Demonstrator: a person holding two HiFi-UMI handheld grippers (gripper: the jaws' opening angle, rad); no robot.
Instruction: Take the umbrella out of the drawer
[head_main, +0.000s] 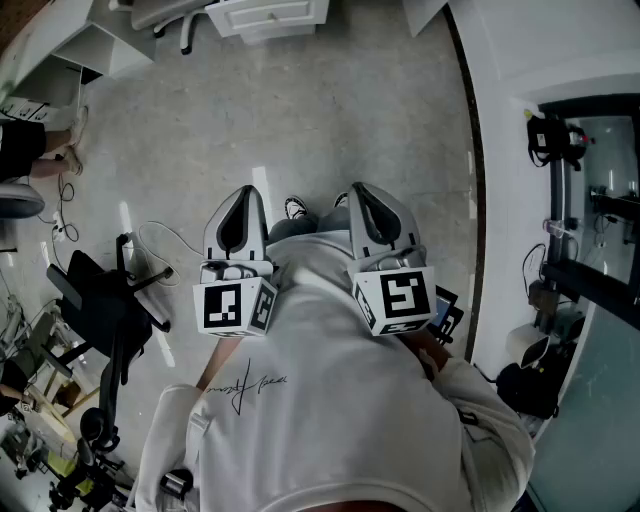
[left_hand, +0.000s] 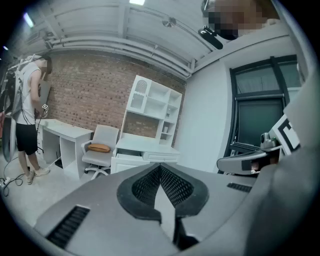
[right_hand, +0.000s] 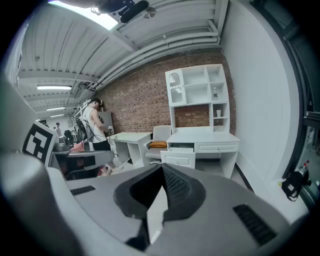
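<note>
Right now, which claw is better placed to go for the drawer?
Left, marginally. Both claws are shut, empty and far from the white desk; in the head view its pulled-out drawer lies ahead of the left claw, the right claw further aside.

The person wore a white sweatshirt (head_main: 330, 400) with a dark handwritten script (head_main: 245, 385) printed on it, and dark shoes (head_main: 295, 208) with white trim. The left claw (head_main: 243, 192) and right claw (head_main: 362, 190) each had a pale grey shell, black meshed pads (left_hand: 172, 187) and a white cube (head_main: 235, 307) bearing black square markers.
</note>
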